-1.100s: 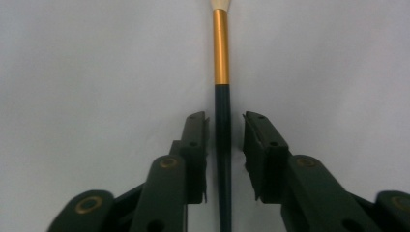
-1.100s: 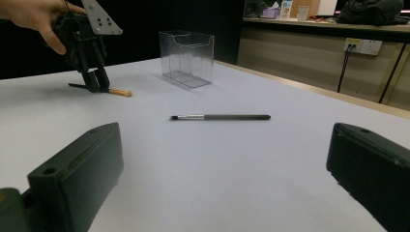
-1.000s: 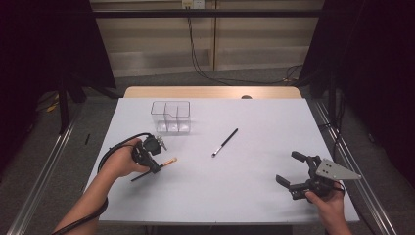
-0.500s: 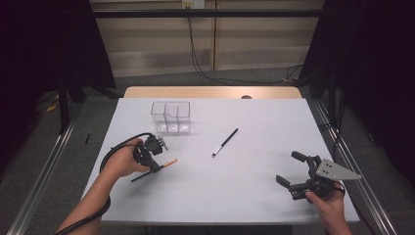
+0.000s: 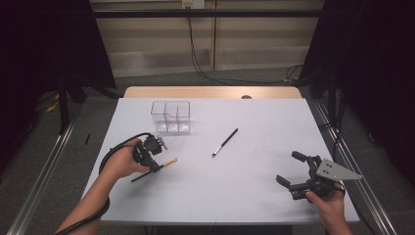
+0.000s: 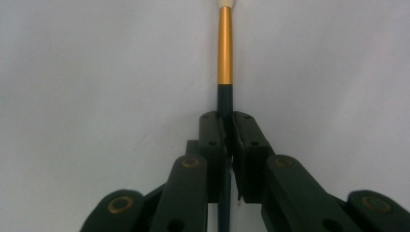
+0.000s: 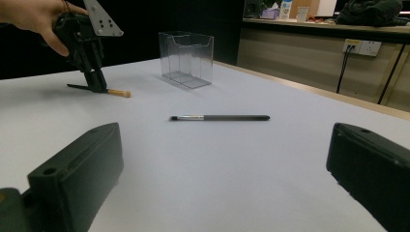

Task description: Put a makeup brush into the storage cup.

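With their jaws having just closed, the left tongs (image 6: 228, 128) clench the gold-banded brush (image 6: 225, 53) low on the desk (image 5: 244, 196), so, in judgement, lifting may follow; the right tongs (image 5: 293, 171) stand released. Count: two brushes, the other a black brush (image 5: 225, 142) lying free, and one clear organizer (image 5: 171, 116)

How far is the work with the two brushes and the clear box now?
Done: nothing is in the clear box yet. In hand: the left gripper is shut on the gold-banded brush, which lies on the table. Left: lift it, probably into the box, then the black brush. The right gripper waits open.
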The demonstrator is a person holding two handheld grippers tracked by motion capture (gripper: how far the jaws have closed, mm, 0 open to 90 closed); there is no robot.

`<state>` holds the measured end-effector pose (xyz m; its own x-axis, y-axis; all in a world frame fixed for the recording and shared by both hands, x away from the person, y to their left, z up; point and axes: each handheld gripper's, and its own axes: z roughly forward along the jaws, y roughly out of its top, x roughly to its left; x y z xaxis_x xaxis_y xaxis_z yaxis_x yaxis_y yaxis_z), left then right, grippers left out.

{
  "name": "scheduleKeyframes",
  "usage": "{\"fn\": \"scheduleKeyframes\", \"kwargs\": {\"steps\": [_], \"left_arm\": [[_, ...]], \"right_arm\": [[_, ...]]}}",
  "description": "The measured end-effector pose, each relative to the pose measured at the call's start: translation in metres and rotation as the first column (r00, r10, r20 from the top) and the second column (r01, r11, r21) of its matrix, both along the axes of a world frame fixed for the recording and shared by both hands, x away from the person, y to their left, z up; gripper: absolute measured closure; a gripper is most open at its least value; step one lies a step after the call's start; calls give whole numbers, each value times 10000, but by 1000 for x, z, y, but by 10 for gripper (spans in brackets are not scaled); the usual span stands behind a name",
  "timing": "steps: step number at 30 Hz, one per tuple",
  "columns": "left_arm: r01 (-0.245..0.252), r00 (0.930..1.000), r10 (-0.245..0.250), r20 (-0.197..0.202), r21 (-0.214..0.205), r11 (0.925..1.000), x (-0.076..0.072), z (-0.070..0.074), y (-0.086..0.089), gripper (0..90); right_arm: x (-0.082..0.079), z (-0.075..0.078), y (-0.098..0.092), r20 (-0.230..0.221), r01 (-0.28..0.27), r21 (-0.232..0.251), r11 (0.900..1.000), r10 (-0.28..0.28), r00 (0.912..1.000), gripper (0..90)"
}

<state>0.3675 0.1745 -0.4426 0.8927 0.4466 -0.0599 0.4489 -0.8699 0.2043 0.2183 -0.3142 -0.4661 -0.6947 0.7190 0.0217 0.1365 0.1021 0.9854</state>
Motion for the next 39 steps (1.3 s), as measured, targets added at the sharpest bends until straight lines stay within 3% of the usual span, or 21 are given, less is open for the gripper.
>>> {"fn": "scheduleKeyframes", "kwargs": {"steps": [9, 17, 21, 25, 27, 32, 36, 39], "left_arm": [[-482, 9986, 503, 187, -983, 9940, 1, 1, 4, 834], [-938, 9909, 1123, 741, -2176, 9715, 2, 7, 10, 834], [-1142, 9824, 1521, 1080, -2963, 9482, 2, 12, 13, 834], [-1353, 9734, 1947, 1207, -3830, 9138, 2, 16, 16, 834], [-1267, 9731, 1934, 1250, -4107, 9029, 2, 17, 17, 834], [-1390, 9611, 2325, 1490, -4666, 8735, 0, 18, 19, 834], [-1396, 9498, 2629, 1699, -5217, 8416, -2, 19, 21, 834], [-1481, 9347, 3030, 1860, -5713, 8073, -3, 19, 24, 834]], "right_arm": [[0, 0, 0, -9, 13, -5, 10000, -13, 10000, 0], [0, 0, 0, -16, 2, 1, 10000, -2, 10000, 0], [0, 0, 0, -19, -21, 3, 10000, 21, 10000, 0], [0, 0, 0, -1, -15, 8, 10000, 15, 10000, 0], [0, 0, 0, -5, -20, -3, 10000, 20, 10000, 0], [0, 0, 0, -4, -16, 4, 10000, 16, 10000, 0], [0, 0, 0, 6, -21, 3, 10000, 21, 10000, 0], [0, 0, 0, -12, -18, 4, 10000, 18, 10000, 0]]}}
